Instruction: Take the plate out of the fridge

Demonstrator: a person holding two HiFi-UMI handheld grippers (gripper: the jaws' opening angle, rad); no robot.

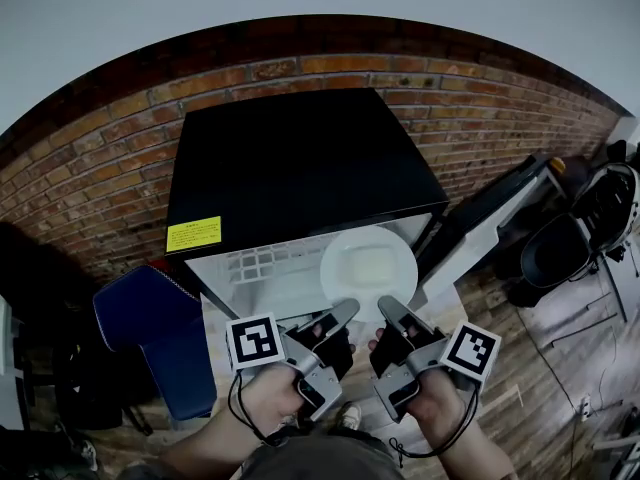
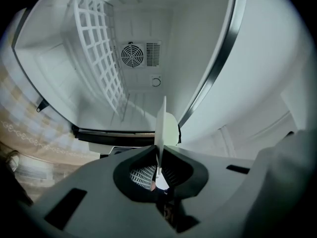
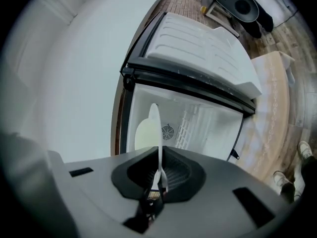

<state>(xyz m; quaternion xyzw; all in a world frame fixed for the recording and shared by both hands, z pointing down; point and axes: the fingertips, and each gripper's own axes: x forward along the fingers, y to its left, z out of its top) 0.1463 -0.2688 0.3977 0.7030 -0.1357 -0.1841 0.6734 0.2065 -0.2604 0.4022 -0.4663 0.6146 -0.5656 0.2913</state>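
Note:
A white plate (image 1: 368, 266) is held level at the open front of the black fridge (image 1: 300, 163), over its white inside. My left gripper (image 1: 347, 314) is shut on the plate's near left rim, and my right gripper (image 1: 387, 308) is shut on its near right rim. In the left gripper view the plate (image 2: 162, 125) stands edge-on, pinched between the jaws of the left gripper (image 2: 159, 158). In the right gripper view the plate (image 3: 154, 128) likewise shows edge-on, clamped in the right gripper (image 3: 159, 158).
The fridge door (image 1: 487, 230) hangs open to the right. Inside are a wire shelf (image 2: 101, 66) and a back fan (image 2: 132, 55). A blue seat (image 1: 150, 333) stands to the left, and a black chair (image 1: 560, 248) to the right. A brick wall (image 1: 90, 183) rises behind.

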